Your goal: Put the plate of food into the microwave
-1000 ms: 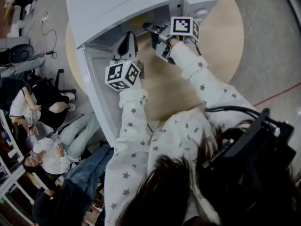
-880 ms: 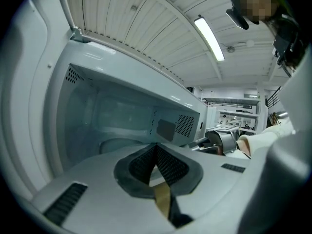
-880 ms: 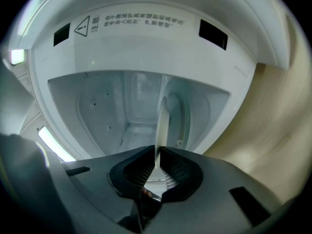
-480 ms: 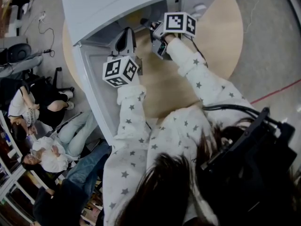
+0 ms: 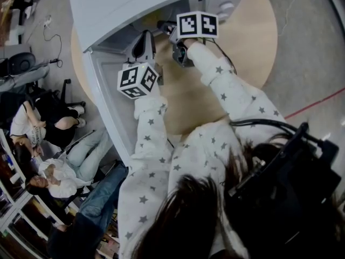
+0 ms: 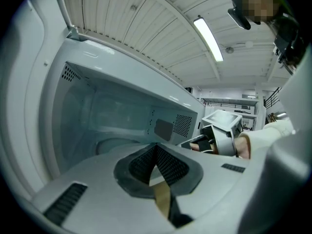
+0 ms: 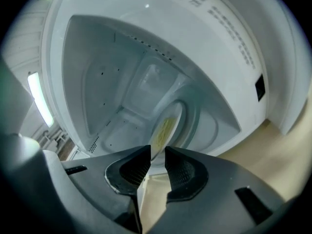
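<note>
The white microwave stands on the round table with its door swung open toward me. In the right gripper view a plate of yellow food rests on the glass turntable inside the cavity. My right gripper reaches into the mouth; its jaws are opening, with the plate's near rim at their tips and a gap between the pads. My left gripper hovers over the open door at the cavity's left side, shut with nothing in it. It sees the right gripper's cube.
The wooden table shows to the right of the microwave and below it. Several seated people are on the floor side at the left. The cavity's walls close in around the plate.
The right gripper has pushed up and left, deeper into the microwave's mouth. The left gripper has shifted slightly left and otherwise held still.
</note>
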A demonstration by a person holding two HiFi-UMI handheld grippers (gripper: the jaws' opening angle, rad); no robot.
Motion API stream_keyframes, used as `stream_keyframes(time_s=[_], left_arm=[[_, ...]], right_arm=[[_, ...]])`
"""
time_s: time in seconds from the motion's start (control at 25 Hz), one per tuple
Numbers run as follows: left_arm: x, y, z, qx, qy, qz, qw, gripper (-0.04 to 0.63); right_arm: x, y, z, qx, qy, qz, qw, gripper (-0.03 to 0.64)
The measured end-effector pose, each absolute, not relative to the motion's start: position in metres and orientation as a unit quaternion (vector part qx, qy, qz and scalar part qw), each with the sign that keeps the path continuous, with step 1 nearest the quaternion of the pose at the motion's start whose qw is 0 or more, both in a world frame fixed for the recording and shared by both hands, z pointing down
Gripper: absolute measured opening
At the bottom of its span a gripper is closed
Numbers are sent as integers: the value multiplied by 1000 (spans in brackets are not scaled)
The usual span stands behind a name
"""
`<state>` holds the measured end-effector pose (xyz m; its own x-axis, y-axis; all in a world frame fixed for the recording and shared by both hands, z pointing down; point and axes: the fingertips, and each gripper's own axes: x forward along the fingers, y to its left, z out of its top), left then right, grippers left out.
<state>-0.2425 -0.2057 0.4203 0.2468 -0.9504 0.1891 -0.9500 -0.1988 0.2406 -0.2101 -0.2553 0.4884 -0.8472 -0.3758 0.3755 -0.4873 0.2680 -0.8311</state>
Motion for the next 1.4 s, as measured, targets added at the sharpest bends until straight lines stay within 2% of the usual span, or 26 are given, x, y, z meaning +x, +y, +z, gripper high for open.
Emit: stream_keyframes(time_s=[0.16,0.56,0.8,1.04,1.4], left_arm=[[-243,-206,420,775,-612,-1,156,2],[-244,-208,428,776,-610,4,159,2],[-245,-210,432,777,-609,6,162,2],[-241,-209,431,775,-610,5,162,2],[-245,-209,434,775,-610,6,163,2]], right_arm=[[-212,-253,488,271,-820,495,97,83],[-206,-246,507,288,-830,451,154,92],[-207,-244,516,284,-830,447,177,98],[-202,-259,505,310,-816,468,137,101],[-200,-252,514,312,-833,410,203,101]])
